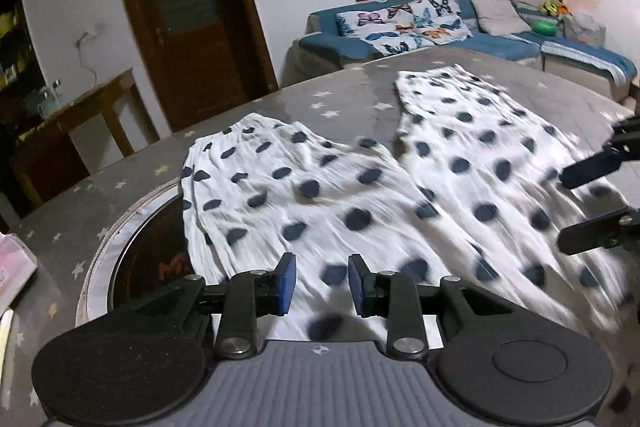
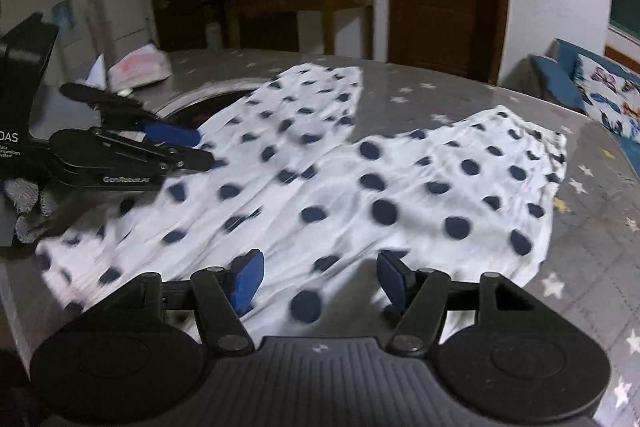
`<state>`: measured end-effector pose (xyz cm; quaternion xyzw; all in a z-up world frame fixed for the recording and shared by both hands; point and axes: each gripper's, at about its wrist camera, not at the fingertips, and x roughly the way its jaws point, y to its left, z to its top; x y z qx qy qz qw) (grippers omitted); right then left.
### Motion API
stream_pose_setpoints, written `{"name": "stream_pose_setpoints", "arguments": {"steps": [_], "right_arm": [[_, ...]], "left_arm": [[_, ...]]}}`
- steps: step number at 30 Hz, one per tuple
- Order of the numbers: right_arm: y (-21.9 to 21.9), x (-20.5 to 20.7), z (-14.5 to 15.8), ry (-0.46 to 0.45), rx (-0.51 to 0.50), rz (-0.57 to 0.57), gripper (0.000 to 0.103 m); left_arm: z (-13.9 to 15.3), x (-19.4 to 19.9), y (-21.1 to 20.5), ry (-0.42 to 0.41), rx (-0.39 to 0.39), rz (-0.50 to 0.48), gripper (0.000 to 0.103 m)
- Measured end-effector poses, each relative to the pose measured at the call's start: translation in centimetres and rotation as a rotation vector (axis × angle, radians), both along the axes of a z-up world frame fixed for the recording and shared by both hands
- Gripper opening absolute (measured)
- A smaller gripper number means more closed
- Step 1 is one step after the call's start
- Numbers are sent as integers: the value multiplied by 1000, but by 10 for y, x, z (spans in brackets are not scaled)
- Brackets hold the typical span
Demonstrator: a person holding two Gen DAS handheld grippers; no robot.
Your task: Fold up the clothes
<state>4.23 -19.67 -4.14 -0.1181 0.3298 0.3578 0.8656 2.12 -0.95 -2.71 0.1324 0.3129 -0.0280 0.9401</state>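
White trousers with navy dots [image 1: 320, 187] [image 2: 360, 187] lie spread on a grey star-print tablecloth [image 1: 352, 87] [image 2: 440, 99], the two legs splayed apart and pointing away from me. My left gripper [image 1: 322, 285] hovers over the near end of the left leg, its blue pads apart with nothing pinched between them. It also shows in the right wrist view as the left gripper [image 2: 196, 147], held by a gloved hand [image 2: 28, 203]. My right gripper [image 2: 320, 281] stands open wide above the near cloth of the right leg, and the left wrist view shows the right gripper [image 1: 576, 207] at its right edge.
A round dark inset [image 1: 132, 247] [image 2: 208, 99] in the table lies partly under the left leg. A pink and white packet [image 1: 12, 267] [image 2: 140, 67] sits at the table's left side. Beyond the table are a blue sofa [image 1: 500, 43], a wooden side table [image 1: 92, 99] and a brown door [image 1: 188, 7].
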Motion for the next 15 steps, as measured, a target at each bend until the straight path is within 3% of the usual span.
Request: {"name": "stream_pose_setpoints", "arguments": {"steps": [5,15], "right_arm": [[-2,-20,-10,-5,-44,-2,65],[-21,-43,-12,-13,-35,-76,68]], "left_arm": [[-13,-23,0,-15,21,24,31],[-17,-51,13,-67,20,67,32]]}}
